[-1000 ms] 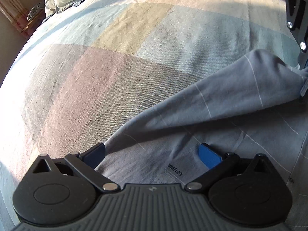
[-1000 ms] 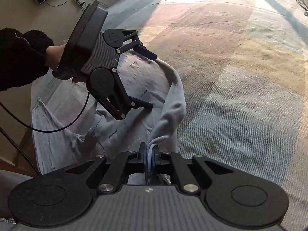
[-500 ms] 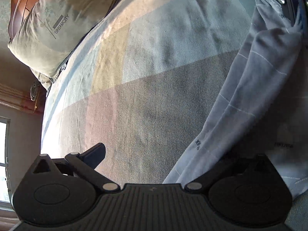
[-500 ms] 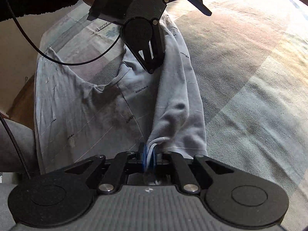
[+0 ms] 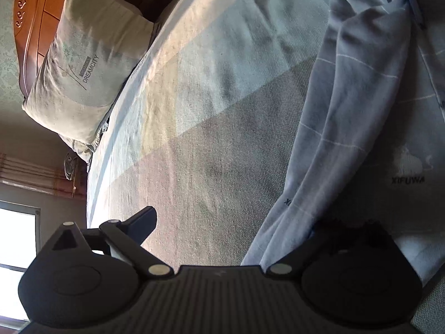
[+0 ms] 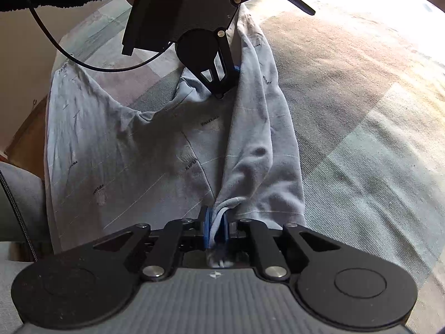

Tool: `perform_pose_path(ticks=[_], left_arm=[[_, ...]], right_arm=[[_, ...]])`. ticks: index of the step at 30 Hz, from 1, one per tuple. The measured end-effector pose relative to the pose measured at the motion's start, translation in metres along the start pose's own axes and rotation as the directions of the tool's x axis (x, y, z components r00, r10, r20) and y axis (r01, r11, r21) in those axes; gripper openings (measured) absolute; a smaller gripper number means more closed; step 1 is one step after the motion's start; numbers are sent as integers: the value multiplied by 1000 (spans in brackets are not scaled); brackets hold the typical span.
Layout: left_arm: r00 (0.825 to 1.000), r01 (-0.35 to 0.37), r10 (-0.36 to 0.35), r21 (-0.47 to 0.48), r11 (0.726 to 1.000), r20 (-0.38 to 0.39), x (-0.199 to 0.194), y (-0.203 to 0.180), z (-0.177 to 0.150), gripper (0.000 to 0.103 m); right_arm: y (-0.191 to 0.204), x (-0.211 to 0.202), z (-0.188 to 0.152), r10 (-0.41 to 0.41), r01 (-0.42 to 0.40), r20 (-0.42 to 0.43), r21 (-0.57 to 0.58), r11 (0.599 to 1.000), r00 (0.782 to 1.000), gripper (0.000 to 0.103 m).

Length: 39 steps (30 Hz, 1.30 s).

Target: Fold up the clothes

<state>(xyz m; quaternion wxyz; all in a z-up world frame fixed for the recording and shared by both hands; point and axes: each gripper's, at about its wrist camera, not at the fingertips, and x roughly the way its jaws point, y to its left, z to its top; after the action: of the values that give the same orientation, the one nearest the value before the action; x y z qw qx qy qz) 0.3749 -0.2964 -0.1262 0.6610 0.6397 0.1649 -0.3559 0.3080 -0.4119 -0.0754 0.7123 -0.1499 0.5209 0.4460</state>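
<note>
Pale blue-grey cotton garment (image 6: 155, 150), crossed by thin white lines and printed with small dark "XIFUWA" marks, lies spread on a bed under a woven bedspread of faded colour blocks (image 6: 361, 128). One long edge of it is turned over into a raised fold running from the right gripper (image 6: 215, 226) away toward the left gripper (image 6: 267, 33), so the folded band's long axis lies along the line between the two tools. The rest of the cloth lies flatter to the left in the right wrist view, reaching the bed's edge.

The right gripper's blue-padded jaws are nearly together and pinch a bunched hem of the garment; a loop of fabric stands between the pads. The jaws have just been easing apart slightly, yet the cloth is still between them and still pinched.

The left gripper's jaws stand wide apart, having just narrowed a little. One black finger (image 5: 141, 220) hangs over bare bedspread with nothing against it; the other finger is under the fold, hidden by the cloth in the left wrist view. Nothing is squeezed between them.

A cream pillow printed "DREAMCITY" (image 5: 83, 64) leans against a carved wooden headboard (image 5: 33, 14) at the far end of the bed.
</note>
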Motion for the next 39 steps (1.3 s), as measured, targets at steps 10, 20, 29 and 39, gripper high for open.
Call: perform_pose_path(ticks=[10,20,29,39], left_arm=[[1000,-12,16,145,989,-24,-2,-6,-28,86],[1000,27,-22,285,958,-21,-9,-46,-35,0],[1000,-6,12,213,977,-25,-10,-45,-30,2],[999,47,-44,223,974,-18,-54,-35,-32,3]], right_arm=[[5,3,-3,-21,21,7,11,1000,1000,14],[6,5,-6,-34,34,16,30,999,999,14],[7,8,-9,-77,74,36,74,994,996,14],[27,-8,-3,-257,257,28,9,966,966,11]])
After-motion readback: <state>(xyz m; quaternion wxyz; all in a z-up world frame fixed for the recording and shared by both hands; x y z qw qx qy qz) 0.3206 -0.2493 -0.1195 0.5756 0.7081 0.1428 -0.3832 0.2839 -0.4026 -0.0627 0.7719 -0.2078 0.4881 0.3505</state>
